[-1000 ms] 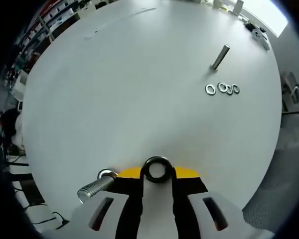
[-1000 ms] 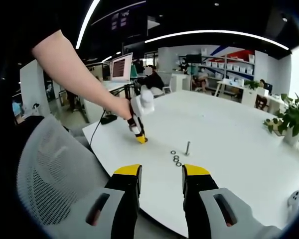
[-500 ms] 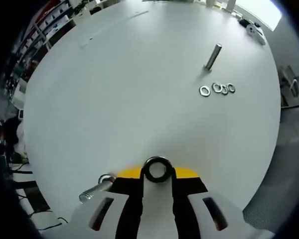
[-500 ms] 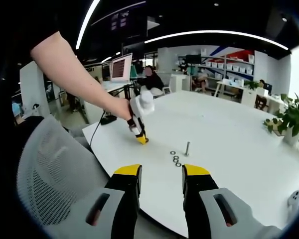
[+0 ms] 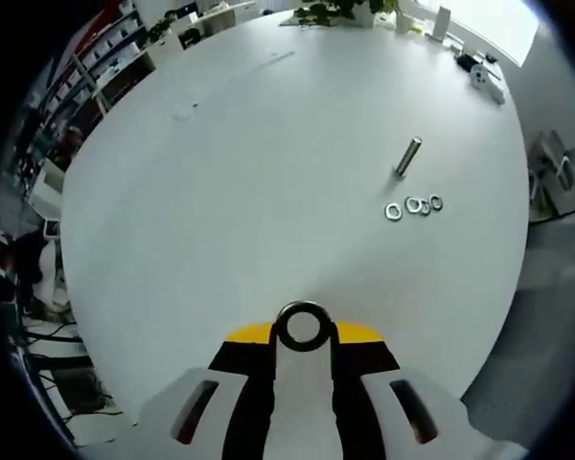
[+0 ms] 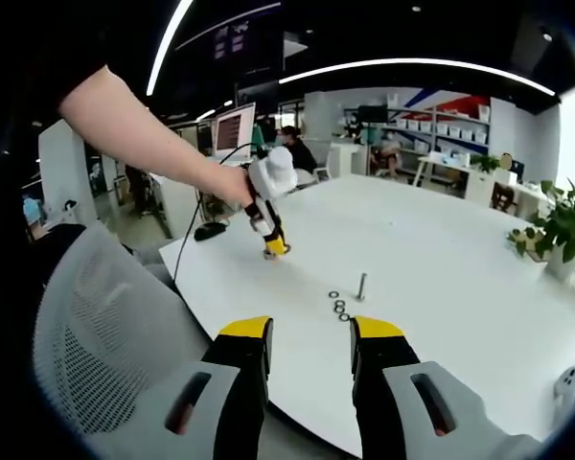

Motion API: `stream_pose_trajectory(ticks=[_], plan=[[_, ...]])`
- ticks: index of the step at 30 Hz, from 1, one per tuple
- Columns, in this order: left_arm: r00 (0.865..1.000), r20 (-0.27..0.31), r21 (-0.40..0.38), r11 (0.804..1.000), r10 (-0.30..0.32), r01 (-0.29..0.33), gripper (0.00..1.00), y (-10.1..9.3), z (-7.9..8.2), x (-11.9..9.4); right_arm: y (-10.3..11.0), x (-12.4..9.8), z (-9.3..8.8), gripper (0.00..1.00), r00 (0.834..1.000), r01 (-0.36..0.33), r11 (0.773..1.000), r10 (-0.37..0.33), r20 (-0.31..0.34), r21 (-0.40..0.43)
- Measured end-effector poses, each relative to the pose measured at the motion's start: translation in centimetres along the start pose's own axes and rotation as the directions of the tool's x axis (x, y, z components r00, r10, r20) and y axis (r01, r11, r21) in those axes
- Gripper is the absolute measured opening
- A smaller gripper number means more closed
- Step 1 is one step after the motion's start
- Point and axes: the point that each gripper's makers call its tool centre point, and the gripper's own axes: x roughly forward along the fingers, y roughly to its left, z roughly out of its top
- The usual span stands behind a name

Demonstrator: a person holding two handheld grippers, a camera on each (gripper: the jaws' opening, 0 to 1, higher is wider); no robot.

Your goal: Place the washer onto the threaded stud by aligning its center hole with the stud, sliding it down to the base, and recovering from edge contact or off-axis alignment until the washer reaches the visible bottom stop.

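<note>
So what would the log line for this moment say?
left gripper: shut on washer, above table | right gripper: open, empty | stud: upright, bare | loose washers: beside stud

Round white table [image 5: 268, 172]: smooth matt top, faint sheen toward the window side. Upright silver threaded stud [image 5: 408, 156]: bright metal, glossy. Four small silver ring washers [image 5: 414, 207] beside it: shiny metal. Dark ring washer [image 5: 302, 326] between the left gripper's [image 5: 302, 337] yellow-tipped black jaws: polished metal, reflective rim. Jaw bodies look like matt white plastic, black faces dull, yellow tips satin. Right gripper [image 6: 310, 333]: same white plastic, yellow tips. Grey office chair back [image 6: 101, 335]: woven mesh cloth, rough open texture. Green potted plant [image 6: 563, 230]: leaves slightly glossy.
</note>
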Motion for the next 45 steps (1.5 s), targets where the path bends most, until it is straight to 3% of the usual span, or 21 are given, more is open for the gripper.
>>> stream_pose_trajectory(ticks=[9,12,20,31,35,45], plan=[[0.999,0.032,-0.015,1.0,0.028,-0.027,0.19,2.5,1.3,-2.7,0.1,0.0,0.0,0.35,1.0,-0.007,1.0,0.007,-0.002,-0.002],[0.999,0.024,-0.055,0.998,0.027,-0.025,0.19,3.3,1.0,-3.3,0.1,0.1,0.0,0.35,1.0,-0.007,1.0,0.007,-0.003,-0.004],[0.999,-0.012,-0.058,0.998,0.035,-0.036,0.19,4.4,-0.2,-3.6,0.2,0.1,-0.1,0.34,1.0,-0.012,1.0,0.012,-0.005,-0.003],[0.997,-0.076,-0.072,0.997,0.013,-0.019,0.19,4.3,-2.0,-2.8,0.2,0.1,-0.1,0.34,1.0,-0.015,1.0,0.015,-0.006,-0.001],[0.993,-0.113,-0.042,0.999,0.017,-0.022,0.19,4.3,-2.8,-2.2,0.2,0.1,-0.1,0.34,1.0,-0.014,1.0,0.014,-0.007,-0.002],[0.992,-0.126,-0.06,0.998,0.0,-0.008,0.19,4.2,-3.5,-1.3,0.2,0.1,-0.2,0.34,1.0,-0.013,1.0,0.013,-0.009,-0.001]])
